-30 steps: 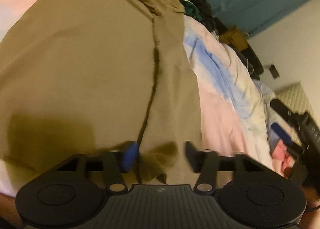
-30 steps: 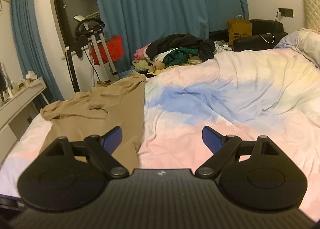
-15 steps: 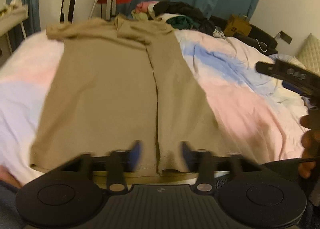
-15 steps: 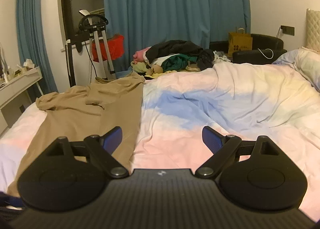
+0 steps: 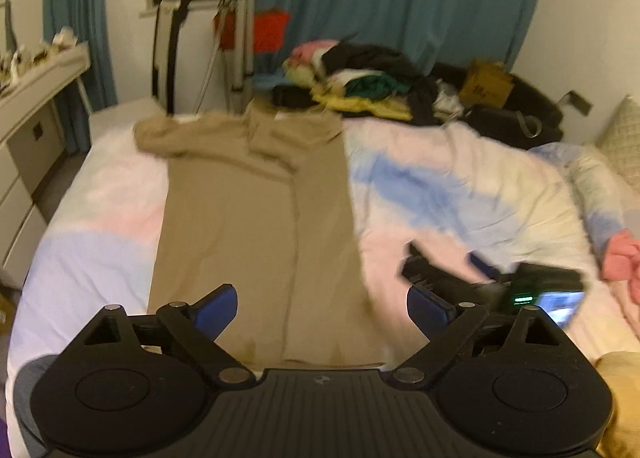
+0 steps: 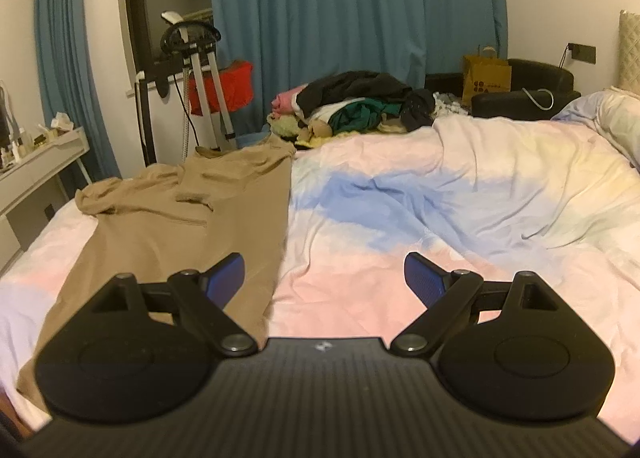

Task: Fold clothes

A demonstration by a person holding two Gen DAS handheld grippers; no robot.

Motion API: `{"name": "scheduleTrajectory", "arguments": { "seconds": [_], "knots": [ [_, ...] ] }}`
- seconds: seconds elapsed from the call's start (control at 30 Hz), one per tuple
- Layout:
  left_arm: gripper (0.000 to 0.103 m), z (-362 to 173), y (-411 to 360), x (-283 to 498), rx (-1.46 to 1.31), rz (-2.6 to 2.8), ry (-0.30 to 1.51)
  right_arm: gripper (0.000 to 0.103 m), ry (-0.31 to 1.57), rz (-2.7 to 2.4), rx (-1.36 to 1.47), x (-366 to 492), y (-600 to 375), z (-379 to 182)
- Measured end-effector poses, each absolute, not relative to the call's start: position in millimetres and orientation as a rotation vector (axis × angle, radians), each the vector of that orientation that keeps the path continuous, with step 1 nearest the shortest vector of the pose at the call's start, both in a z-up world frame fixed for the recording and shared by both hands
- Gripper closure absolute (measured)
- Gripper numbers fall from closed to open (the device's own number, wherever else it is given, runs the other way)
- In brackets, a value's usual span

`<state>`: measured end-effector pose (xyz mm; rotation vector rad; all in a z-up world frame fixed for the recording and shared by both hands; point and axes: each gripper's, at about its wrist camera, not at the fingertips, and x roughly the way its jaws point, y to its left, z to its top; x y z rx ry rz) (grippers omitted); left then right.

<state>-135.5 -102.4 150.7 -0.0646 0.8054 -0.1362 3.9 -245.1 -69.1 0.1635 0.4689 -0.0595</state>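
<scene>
A tan long-sleeved shirt [image 5: 256, 226] lies flat on the bed, one side folded in along a lengthwise crease, its sleeves bunched at the far end. In the right wrist view the same tan shirt [image 6: 168, 234] lies left of centre. My left gripper [image 5: 322, 308] hovers above the shirt's near hem with its jaws opening and nothing between them. My right gripper [image 6: 324, 278] stands open and empty over the pink part of the duvet [image 6: 440, 210], just right of the shirt's edge. The right gripper [image 5: 480, 278] also shows in the left wrist view, right of the shirt.
A pile of mixed clothes [image 6: 360, 106] sits at the bed's far edge. Behind it hang blue curtains [image 6: 352, 2]. A white dresser [image 5: 36, 98] stands left, an exercise machine [image 6: 192, 70] at the back, a brown paper bag [image 6: 486, 76] on a black seat.
My left gripper let go of the shirt's hem, opened wide and rose well above the bed, so the whole shirt now shows. The right gripper stayed put and open.
</scene>
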Motion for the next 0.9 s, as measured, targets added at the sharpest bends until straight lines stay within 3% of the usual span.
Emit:
{"name": "scheduleTrajectory", "arguments": {
  "seconds": [0.53, 0.7, 0.9],
  "knots": [
    [0.005, 168.3, -102.3, -116.4, -0.084, -0.200, 0.621, 0.015, 0.498, -0.043, 0.166, 8.5, -243.2, -71.7],
    [0.004, 125.1, -79.1, -83.4, -0.172, -0.216, 0.571, 0.015, 0.517, -0.006, 0.219, 16.8, -250.9, -63.4],
    [0.002, 70.1, -47.8, -36.5, -0.073, -0.172, 0.550, 0.015, 0.461, 0.079, 0.155, 47.3, -237.8, -38.3]
  ]
}}
